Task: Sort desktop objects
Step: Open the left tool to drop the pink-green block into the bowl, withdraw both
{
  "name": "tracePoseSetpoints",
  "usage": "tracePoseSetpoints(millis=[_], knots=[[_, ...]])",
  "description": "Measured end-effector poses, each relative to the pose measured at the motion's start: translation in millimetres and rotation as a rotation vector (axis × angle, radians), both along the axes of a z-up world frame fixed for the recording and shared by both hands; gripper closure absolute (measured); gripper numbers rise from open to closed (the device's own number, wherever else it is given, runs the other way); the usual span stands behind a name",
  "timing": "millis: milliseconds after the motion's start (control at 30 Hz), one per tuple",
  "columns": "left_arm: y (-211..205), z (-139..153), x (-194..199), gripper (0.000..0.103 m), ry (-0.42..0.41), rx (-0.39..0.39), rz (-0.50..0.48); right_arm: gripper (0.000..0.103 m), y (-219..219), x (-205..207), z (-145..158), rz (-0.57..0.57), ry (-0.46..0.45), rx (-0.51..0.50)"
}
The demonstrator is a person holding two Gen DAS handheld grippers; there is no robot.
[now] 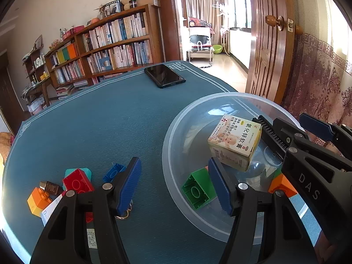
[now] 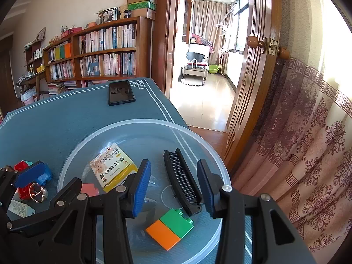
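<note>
The right gripper (image 2: 173, 187) has its jaws apart over the black comb (image 2: 182, 182), now lying in the clear bowl (image 2: 140, 123). Best to lift straight up, not bumping it. The left gripper (image 1: 173, 182) is half wide, holding nothing. The bowl holds one comb, one medicine box (image 2: 114, 167) and two green blocks; one phone (image 2: 120, 92) lies far on the tabletop (image 1: 88, 127).

Green brick (image 1: 199, 190) partly hidden by left tongs (image 1: 176, 184); pink block (image 2: 89, 189) mostly hidden
</note>
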State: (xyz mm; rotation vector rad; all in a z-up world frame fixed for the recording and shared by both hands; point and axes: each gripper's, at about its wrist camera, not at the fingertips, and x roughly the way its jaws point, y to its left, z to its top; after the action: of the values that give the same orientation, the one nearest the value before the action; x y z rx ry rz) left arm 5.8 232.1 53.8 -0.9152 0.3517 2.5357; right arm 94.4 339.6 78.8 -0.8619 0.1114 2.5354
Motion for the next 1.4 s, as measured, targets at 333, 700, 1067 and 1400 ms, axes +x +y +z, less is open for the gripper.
tracePoseSetpoints(millis=[333, 700, 1067, 1400], knots=[[-9.4, 7.2, 1.7, 0.036, 0.034, -0.006, 0.034, 0.047, -6.8, 0.9, -1.3, 0.026, 0.004, -0.019], [-19.3, 13.3, 1.6, 0.036, 0.046, 0.001, 0.060, 0.044, -13.7, -0.1, -4.6, 0.049, 0.001, -0.028], [-31.7, 12.5, 3.6, 0.036, 0.044, -0.006, 0.095, 0.042, -23.9, -0.7, -7.3, 0.074, -0.007, -0.036], [-47.1, 13.8, 5.6, 0.036, 0.048, -0.002, 0.122, 0.040, -38.1, 1.1, -7.5, 0.113, -0.001, -0.045]])
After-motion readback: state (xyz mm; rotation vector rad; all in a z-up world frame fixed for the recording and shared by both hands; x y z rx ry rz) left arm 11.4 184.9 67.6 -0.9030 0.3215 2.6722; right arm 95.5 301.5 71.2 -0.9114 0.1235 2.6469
